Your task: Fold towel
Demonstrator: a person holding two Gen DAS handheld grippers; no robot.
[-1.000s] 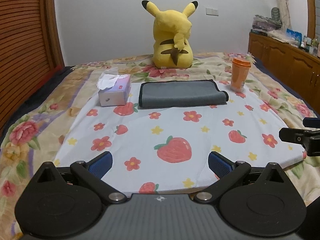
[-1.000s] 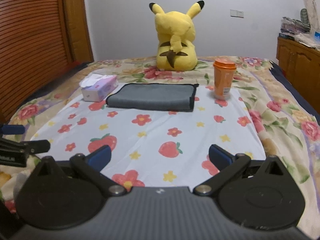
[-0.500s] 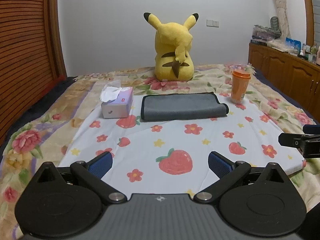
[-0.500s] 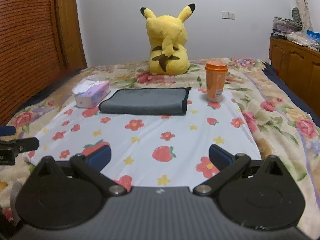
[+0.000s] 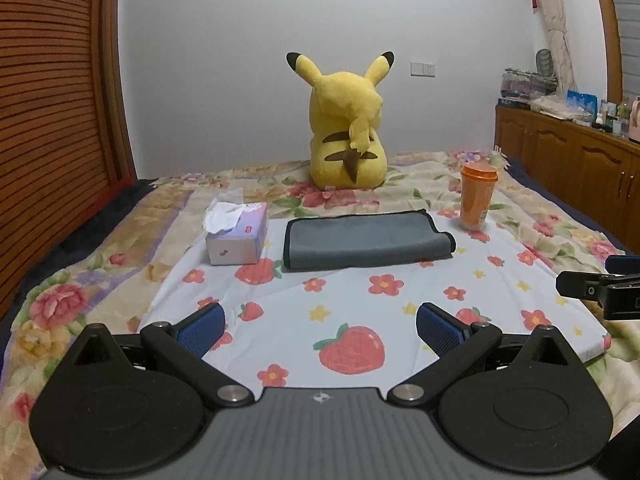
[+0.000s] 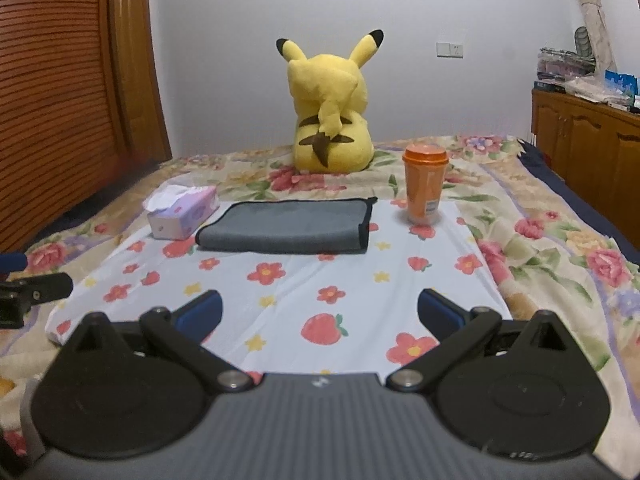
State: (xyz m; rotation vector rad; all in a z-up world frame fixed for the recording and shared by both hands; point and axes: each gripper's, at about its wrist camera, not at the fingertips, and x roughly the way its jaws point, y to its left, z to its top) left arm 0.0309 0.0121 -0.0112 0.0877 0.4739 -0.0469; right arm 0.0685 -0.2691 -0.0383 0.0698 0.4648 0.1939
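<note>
Lying folded on the strawberry-print sheet (image 5: 360,308), the grey towel (image 5: 366,240) is seen well ahead of both jaws. The left gripper (image 5: 320,326) and right gripper (image 6: 320,312) are held wide apart, empty, above the sheet's near edge.

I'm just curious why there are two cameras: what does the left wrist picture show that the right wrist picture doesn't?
Only the left wrist view shows the right gripper poking in at its right edge. Only the right wrist view shows the left gripper at its left edge. Both share the folded gray towel on the strawberry cloth, between the tissue box and the orange cup, with the yellow plush toy behind.
</note>
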